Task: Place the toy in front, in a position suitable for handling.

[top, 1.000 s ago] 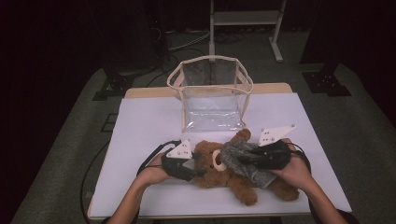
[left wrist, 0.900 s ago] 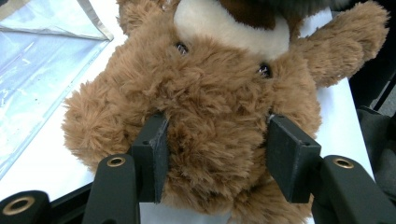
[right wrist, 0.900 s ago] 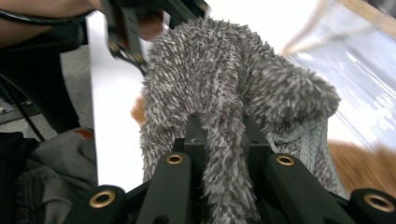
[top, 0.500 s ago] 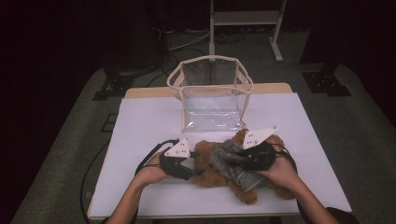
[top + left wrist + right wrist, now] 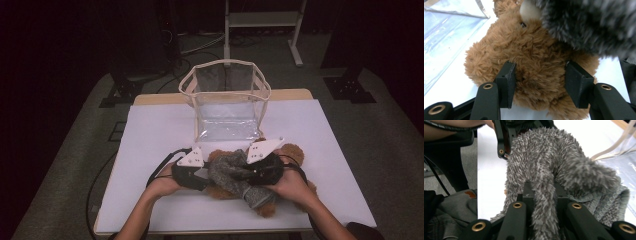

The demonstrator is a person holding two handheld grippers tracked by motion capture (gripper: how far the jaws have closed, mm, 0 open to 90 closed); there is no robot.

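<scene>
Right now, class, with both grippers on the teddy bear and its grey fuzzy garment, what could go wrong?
1. The right gripper pinches only a narrow fold of the grey fuzzy garment; it may slip free.
2. The left gripper, whose fingers have just been closing, squeezes the soft teddy bear; the plush may pull out under tension.

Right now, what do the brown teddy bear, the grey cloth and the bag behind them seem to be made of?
The teddy bear looks like soft brown plush: long, fluffy pile. The grey cloth seems a fuzzy knit or fleece, shaggy on one part and ribbed at its edge. The bag appears to be clear, glossy plastic film with a cream fabric trim; the table shows through it.
</scene>
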